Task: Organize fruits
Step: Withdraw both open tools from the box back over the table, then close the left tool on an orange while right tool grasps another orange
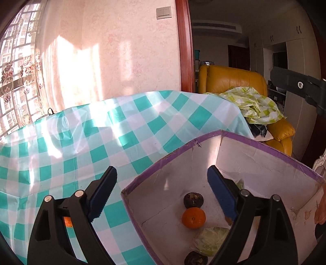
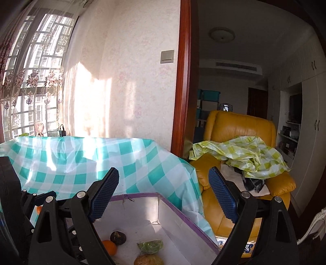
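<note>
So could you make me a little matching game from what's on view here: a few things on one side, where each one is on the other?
Things:
1. orange
2. yellow-green checked cloth
3. light switch
4. turquoise checked tablecloth

Places:
A. on the pink wall, beside the red door frame
B. lying crumpled on the yellow armchair
C. inside the purple-rimmed box
D. spread over the table

Pairs: 1-C, 2-B, 3-A, 4-D
</note>
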A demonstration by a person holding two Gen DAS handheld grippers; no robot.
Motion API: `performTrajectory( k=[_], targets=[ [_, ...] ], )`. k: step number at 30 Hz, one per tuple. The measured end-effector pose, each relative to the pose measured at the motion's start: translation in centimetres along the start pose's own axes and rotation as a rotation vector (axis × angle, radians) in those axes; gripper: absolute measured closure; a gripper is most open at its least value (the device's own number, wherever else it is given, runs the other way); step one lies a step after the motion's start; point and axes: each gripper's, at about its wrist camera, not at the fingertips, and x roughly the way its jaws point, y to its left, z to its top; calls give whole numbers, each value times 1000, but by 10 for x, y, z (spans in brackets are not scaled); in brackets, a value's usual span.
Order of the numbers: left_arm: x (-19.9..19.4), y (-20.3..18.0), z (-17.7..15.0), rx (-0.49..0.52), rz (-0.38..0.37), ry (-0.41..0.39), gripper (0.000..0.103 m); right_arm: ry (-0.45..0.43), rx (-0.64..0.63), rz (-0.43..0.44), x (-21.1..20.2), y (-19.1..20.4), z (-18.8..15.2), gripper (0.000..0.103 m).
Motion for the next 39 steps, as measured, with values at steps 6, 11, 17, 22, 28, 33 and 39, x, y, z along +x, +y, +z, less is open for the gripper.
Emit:
performTrajectory(
  k=[6, 11, 17, 22, 28, 33, 39],
  targets=[
    [-14, 23, 5, -53, 45, -53, 13, -7, -22, 53, -19, 23, 10, 16],
    [-25, 51, 4, -129, 96, -96, 13, -34, -25, 107, -47, 42, 19, 16],
    [-24, 88, -7, -194, 144, -87, 13, -62, -42, 186, -80, 65, 22, 16],
    [-12, 121, -22, -253, 180, -37, 13, -60, -67, 252, -98, 87, 14, 16],
    [14, 168, -47, -346, 202, 97, 13, -16, -91, 326, -115, 110, -9, 16],
    [47, 191, -70, -399, 153, 264, 35, 13, -127, 361, -128, 127, -30, 16],
    [65, 197, -84, -395, 146, 364, 50, 76, -160, 414, -143, 144, -60, 16]
  ],
)
